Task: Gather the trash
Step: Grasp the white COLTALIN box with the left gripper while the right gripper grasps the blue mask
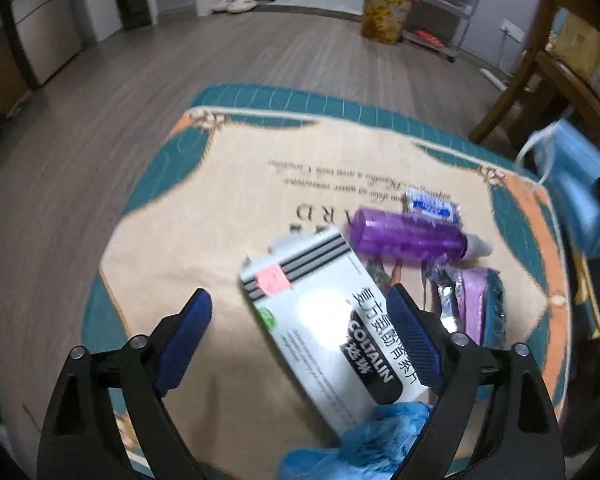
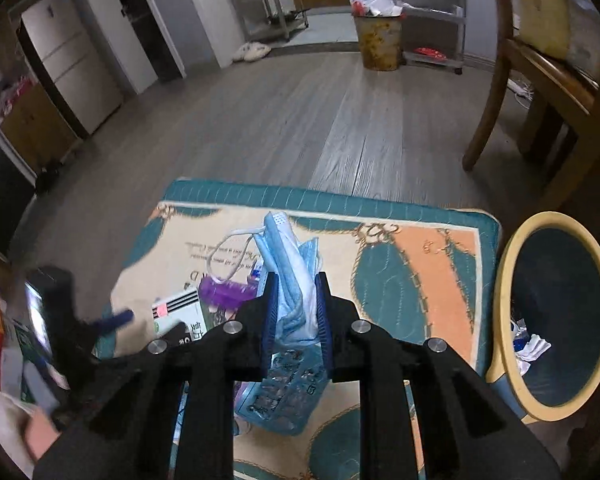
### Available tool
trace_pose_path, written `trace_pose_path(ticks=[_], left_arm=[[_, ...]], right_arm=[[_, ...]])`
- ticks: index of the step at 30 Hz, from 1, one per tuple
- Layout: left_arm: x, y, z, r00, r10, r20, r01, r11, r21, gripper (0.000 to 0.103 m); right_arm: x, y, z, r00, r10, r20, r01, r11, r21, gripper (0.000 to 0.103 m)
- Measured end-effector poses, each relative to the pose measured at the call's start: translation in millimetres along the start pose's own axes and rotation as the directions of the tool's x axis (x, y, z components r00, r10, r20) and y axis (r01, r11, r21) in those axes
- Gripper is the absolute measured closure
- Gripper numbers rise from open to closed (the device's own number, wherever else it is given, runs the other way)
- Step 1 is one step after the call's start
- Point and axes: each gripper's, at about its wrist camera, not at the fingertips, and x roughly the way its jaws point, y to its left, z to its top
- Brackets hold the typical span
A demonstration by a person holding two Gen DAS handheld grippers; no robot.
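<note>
My left gripper (image 1: 300, 294) stands open just above a white medicine box (image 1: 328, 320) that lies on the patterned mat (image 1: 228, 208); its right finger overlaps the box's edge. Behind the box lie a purple bottle (image 1: 408, 236), a small sachet (image 1: 432, 206) and a foil wrapper (image 1: 448, 304). A crumpled blue cover (image 1: 364, 444) sits at the near edge. My right gripper (image 2: 296, 280) is shut on a blue face mask (image 2: 288, 248), held above the mat, with a blue blister pack (image 2: 288, 388) below it. The mask (image 1: 572, 184) also shows at the right of the left wrist view.
A yellow-rimmed bin (image 2: 504, 280) with some scraps inside stands just right of the mat. A wooden chair (image 2: 520, 92) is behind it. Far back on the wood floor stand a full waste bin (image 2: 380, 40), slippers (image 2: 252, 52) and metal shelves. Boxes lie at the left edge.
</note>
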Motion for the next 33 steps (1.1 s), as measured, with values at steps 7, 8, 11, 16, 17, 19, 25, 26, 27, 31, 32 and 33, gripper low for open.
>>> trace_pose_path(ticks=[7, 8, 11, 16, 17, 19, 25, 26, 27, 31, 32, 33], left_arm=[[19, -17, -5, 0.997, 0.050, -0.052, -0.053, 0.997, -0.059, 0.009], [24, -18, -5, 0.996, 0.051, -0.075, -0.056, 0.996, -0.074, 0.008], [35, -23, -8, 0.990, 0.071, -0.124, -0.080, 0.995, -0.066, 0.006], [36, -33, -9, 0.988, 0.105, -0.116, -0.107, 0.994, -0.014, 0.005], [35, -32, -10, 0.988, 0.101, -0.118, -0.103, 0.995, -0.012, 0.006], [32, -28, -10, 0.989, 0.098, -0.111, -0.100, 0.995, -0.016, 0.010], [26, -13, -3, 0.994, 0.058, -0.096, -0.060, 0.998, -0.022, 0.023], [23, -9, -2, 0.995, 0.057, -0.086, -0.060, 0.998, -0.028, 0.024], [19, -6, 0, 0.996, 0.052, -0.071, -0.055, 0.998, -0.039, 0.024], [-1, 3, 16, 0.999, 0.046, 0.011, -0.045, 0.998, -0.051, 0.025], [-9, 3, 22, 0.998, 0.047, 0.052, -0.045, 0.998, -0.044, 0.025], [-15, 5, 27, 0.996, 0.041, 0.084, -0.038, 0.999, -0.037, 0.025]], right_arm=[[-9, -22, 2, 1.000, -0.004, 0.014, 0.004, 1.000, 0.004, 0.085], [-10, -24, 2, 1.000, -0.006, 0.018, 0.006, 1.000, 0.001, 0.085], [-12, -32, 4, 1.000, -0.001, 0.023, 0.001, 1.000, 0.013, 0.085], [-15, -43, 6, 0.999, 0.001, 0.036, -0.002, 1.000, 0.027, 0.085], [-16, -44, 7, 0.999, 0.000, 0.039, -0.001, 1.000, 0.028, 0.085], [-16, -45, 8, 0.999, -0.001, 0.043, 0.000, 1.000, 0.029, 0.085], [-15, -42, 9, 0.999, -0.003, 0.050, 0.002, 1.000, 0.020, 0.085], [-15, -41, 9, 0.999, -0.006, 0.052, 0.005, 1.000, 0.014, 0.085], [-16, -40, 9, 0.999, -0.008, 0.054, 0.008, 1.000, 0.009, 0.085], [-17, -39, 10, 0.998, -0.014, 0.060, 0.013, 1.000, 0.003, 0.085], [-18, -40, 10, 0.998, -0.015, 0.062, 0.015, 1.000, 0.006, 0.085], [-19, -42, 10, 0.998, -0.017, 0.063, 0.016, 1.000, 0.010, 0.085]])
